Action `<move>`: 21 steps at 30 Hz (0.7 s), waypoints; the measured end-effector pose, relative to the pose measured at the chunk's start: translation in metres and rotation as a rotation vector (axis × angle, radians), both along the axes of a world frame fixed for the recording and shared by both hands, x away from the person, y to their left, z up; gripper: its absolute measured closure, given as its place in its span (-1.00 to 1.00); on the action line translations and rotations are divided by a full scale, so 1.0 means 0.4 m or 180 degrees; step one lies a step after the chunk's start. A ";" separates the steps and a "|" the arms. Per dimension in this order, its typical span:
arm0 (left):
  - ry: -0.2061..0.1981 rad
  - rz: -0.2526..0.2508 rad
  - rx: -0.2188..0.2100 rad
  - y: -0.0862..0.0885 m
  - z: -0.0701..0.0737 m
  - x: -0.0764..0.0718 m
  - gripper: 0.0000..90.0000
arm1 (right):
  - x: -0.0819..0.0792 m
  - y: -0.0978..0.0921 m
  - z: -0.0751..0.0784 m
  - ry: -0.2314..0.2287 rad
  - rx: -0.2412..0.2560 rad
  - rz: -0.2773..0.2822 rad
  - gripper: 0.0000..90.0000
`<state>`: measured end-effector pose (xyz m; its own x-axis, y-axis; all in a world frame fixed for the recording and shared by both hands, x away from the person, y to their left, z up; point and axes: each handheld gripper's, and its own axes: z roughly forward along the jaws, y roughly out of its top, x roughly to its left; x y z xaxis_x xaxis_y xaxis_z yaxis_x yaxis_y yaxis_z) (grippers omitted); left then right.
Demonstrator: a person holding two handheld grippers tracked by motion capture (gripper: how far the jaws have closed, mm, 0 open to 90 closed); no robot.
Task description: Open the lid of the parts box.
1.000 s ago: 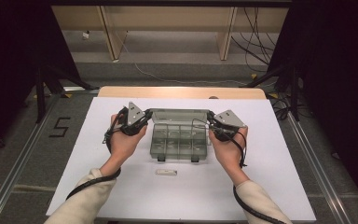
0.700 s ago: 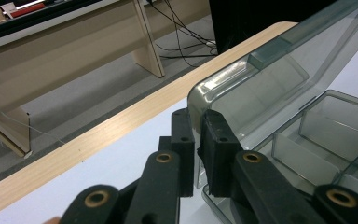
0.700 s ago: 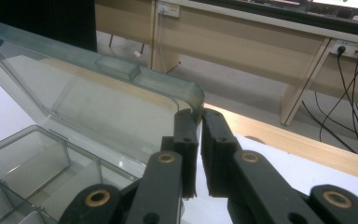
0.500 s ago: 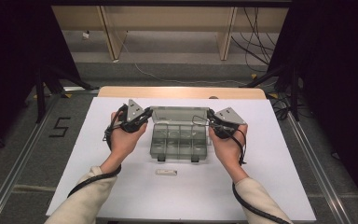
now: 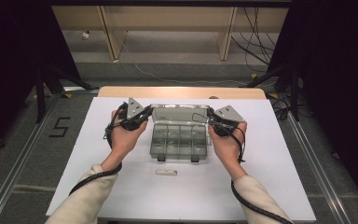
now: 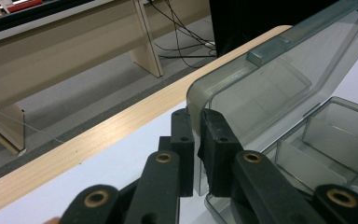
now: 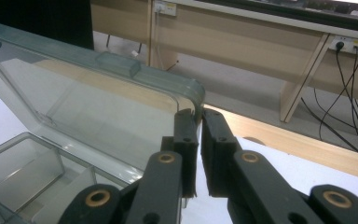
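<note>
Smoky clear plastic, thin at the edge: the lid (image 5: 179, 113) of the compartment box (image 5: 179, 140), standing open near the desk's (image 5: 279, 186) far edge. Left tongs (image 6: 196, 135) clenched on the lid's left corner, right tongs (image 7: 199, 126) clenched on its right corner, both biting only a narrow strip of rim. Likely to slip off if either hand pulls harder or sooner than the other. Could twist the lid and strain the hinge when moved unevenly. May drag the light, seemingly empty tray across the white surface. Small white piece (image 5: 166, 172) lying just in front, apart from the box.
</note>
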<state>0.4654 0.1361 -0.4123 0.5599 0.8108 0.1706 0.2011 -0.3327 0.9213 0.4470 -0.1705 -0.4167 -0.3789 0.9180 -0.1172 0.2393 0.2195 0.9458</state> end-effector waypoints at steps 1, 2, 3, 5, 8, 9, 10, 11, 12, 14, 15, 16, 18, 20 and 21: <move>0.0000 0.0000 0.0000 0.000 0.000 0.000 0.84 | 0.002 -0.001 0.000 -0.0018 -0.0013 -0.0005 0.89; -0.0004 -0.0005 0.0005 0.001 0.000 0.001 0.84 | 0.002 -0.001 0.000 -0.0018 -0.0013 -0.0005 0.89; -0.0005 -0.0009 0.0006 0.001 0.000 0.002 0.84 | 0.002 0.000 0.000 -0.0016 -0.0014 -0.0010 0.89; 0.0002 -0.0005 -0.0002 0.001 0.000 0.004 0.84 | 0.005 -0.001 -0.001 -0.0026 -0.0008 -0.0014 0.89; 0.0003 0.0000 -0.0009 0.000 0.000 0.006 0.84 | 0.008 0.000 -0.002 -0.0051 -0.0003 -0.0003 0.89; 0.0006 0.0008 -0.0018 0.000 0.000 0.007 0.84 | 0.009 0.001 -0.002 -0.0039 0.0005 -0.0009 0.89; 0.0008 0.0008 -0.0020 0.000 0.000 0.008 0.84 | 0.010 0.001 -0.002 -0.0029 0.0005 -0.0024 0.89; 0.0014 0.0012 -0.0024 0.000 0.000 0.009 0.85 | 0.012 0.001 -0.002 -0.0034 0.0009 -0.0010 0.89; 0.0005 0.0015 -0.0020 0.000 0.000 0.011 0.84 | 0.013 0.001 -0.002 -0.0039 0.0004 -0.0015 0.89; -0.0003 0.0021 -0.0045 0.000 -0.002 0.013 0.85 | 0.014 0.001 -0.003 -0.0048 -0.0001 -0.0041 0.89; -0.0003 0.0021 -0.0045 0.000 -0.002 0.013 0.85 | 0.014 0.001 -0.003 -0.0048 -0.0001 -0.0041 0.89; -0.0007 0.0024 -0.0053 0.000 -0.003 0.014 0.85 | 0.015 0.003 -0.004 -0.0027 0.0014 -0.0035 0.89; -0.0003 0.0026 -0.0052 0.000 -0.003 0.016 0.85 | 0.019 0.002 -0.005 -0.0049 0.0028 -0.0025 0.89; -0.0005 0.0044 -0.0056 -0.002 -0.003 0.018 0.85 | 0.019 0.002 -0.006 -0.0020 0.0033 -0.0030 0.89; -0.0005 0.0044 -0.0056 -0.002 -0.003 0.018 0.85 | 0.019 0.002 -0.006 -0.0020 0.0033 -0.0030 0.89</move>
